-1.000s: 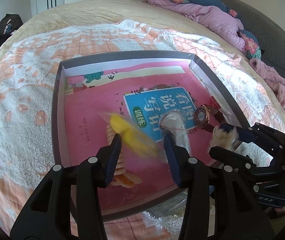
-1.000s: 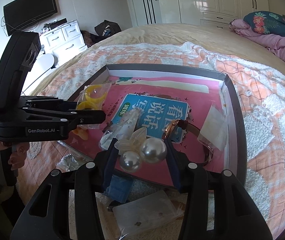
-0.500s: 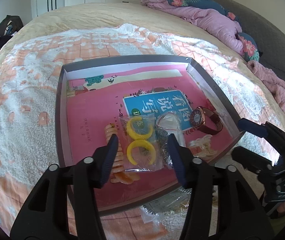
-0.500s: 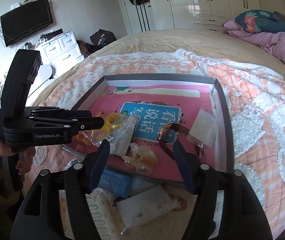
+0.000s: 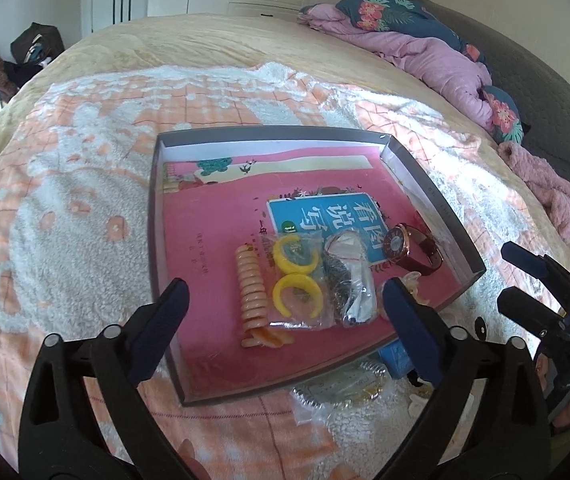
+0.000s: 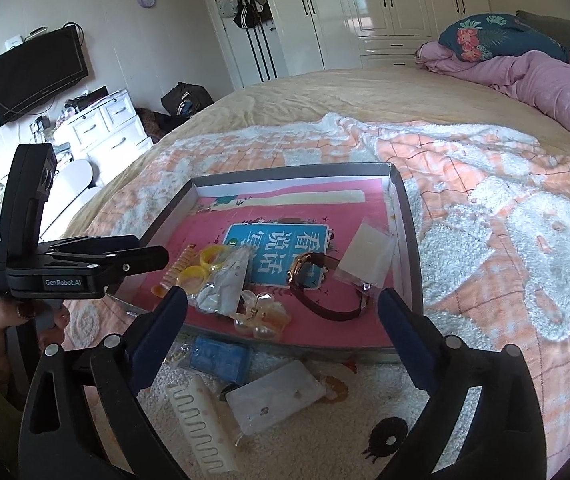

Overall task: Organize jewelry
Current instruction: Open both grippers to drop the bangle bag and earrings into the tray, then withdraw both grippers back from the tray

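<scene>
Jewelry now lying loose in the tray (image 5: 437, 200), where a second before both grippers carried pieces. Bag of yellow rings (image 5: 295, 280), formerly a blur between the left gripper's fingers, rests flat on the pink book (image 5: 213, 220), just beside the orange spiral hair tie (image 5: 253, 292) and a bag of dark chain (image 5: 349, 280). Pearl hair clip (image 6: 261, 314), formerly pinched by the right gripper, sits near the tray's front wall, beside the brown-strapped watch (image 6: 317, 284).

Left gripper (image 5: 285, 300): jaws opening, spread wide with nothing pressed between them, hovering above the tray's near edge and tilted downward. Its body reads "GenRobot.AI" in the right wrist view, gripped from below by a hand (image 6: 25, 320). Right gripper (image 6: 281, 308): jaws likewise opening, empty, angled down over the tray's front wall.

Book cover bears a blue panel (image 6: 281, 252) with large white Chinese characters, seen upside down. Outside the tray, on the fleece blanket (image 6: 525, 240), lie a blue box (image 6: 221, 356), a white comb (image 6: 201, 420) and a clear bag (image 6: 277, 396).
</scene>
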Available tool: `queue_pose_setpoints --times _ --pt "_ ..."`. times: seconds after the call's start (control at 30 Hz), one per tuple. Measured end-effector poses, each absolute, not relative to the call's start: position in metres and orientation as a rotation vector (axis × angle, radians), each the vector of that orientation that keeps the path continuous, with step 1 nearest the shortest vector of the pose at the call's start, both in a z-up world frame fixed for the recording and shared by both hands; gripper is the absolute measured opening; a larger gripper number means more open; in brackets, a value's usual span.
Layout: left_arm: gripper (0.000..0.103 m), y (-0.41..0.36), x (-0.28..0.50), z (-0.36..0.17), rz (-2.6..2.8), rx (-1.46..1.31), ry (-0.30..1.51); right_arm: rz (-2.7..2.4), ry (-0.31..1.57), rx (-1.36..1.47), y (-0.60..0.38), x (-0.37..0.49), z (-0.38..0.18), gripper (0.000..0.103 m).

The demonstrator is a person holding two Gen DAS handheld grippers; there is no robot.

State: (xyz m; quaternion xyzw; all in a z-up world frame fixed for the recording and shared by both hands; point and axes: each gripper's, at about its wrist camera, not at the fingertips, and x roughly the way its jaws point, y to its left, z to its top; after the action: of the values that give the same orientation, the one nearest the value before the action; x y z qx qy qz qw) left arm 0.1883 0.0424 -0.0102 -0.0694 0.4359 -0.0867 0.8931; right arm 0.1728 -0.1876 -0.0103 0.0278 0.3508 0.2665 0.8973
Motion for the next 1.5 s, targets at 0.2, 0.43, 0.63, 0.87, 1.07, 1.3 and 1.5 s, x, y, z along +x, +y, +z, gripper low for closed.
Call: queue_pose_setpoints --times 0.2,0.43,0.63,0.87,1.07,1.3,1.5 --pt "0.093 0.051 0.176 -0.001 -0.160 -0.172 0.878 0.546 0.706 0.052 -0.187 0.167 -0.004 0.098" --pt "0.093 0.060 0.160 0.016 -0.150 -0.216 0.835 0.552 0.681 0.055 -0.191 0.158 0.009 0.098" --pt "0.093 0.064 0.148 0.028 -0.144 -0.245 0.802 0.550 0.653 0.061 -0.198 0.150 0.023 0.098" --pt "0.093 0.066 0.130 0.038 -0.139 -0.267 0.781 0.551 0.625 0.066 -0.204 0.138 0.035 0.099" --pt "0.093 0.065 0.115 0.048 -0.138 -0.270 0.749 0.555 0.601 0.067 -0.209 0.128 0.044 0.098" --pt "0.093 0.060 0.101 0.053 -0.121 -0.235 0.736 0.564 0.578 0.065 -0.213 0.117 0.053 0.098" --pt "0.093 0.056 0.089 0.051 -0.111 -0.214 0.744 0.571 0.564 0.061 -0.217 0.106 0.059 0.099"
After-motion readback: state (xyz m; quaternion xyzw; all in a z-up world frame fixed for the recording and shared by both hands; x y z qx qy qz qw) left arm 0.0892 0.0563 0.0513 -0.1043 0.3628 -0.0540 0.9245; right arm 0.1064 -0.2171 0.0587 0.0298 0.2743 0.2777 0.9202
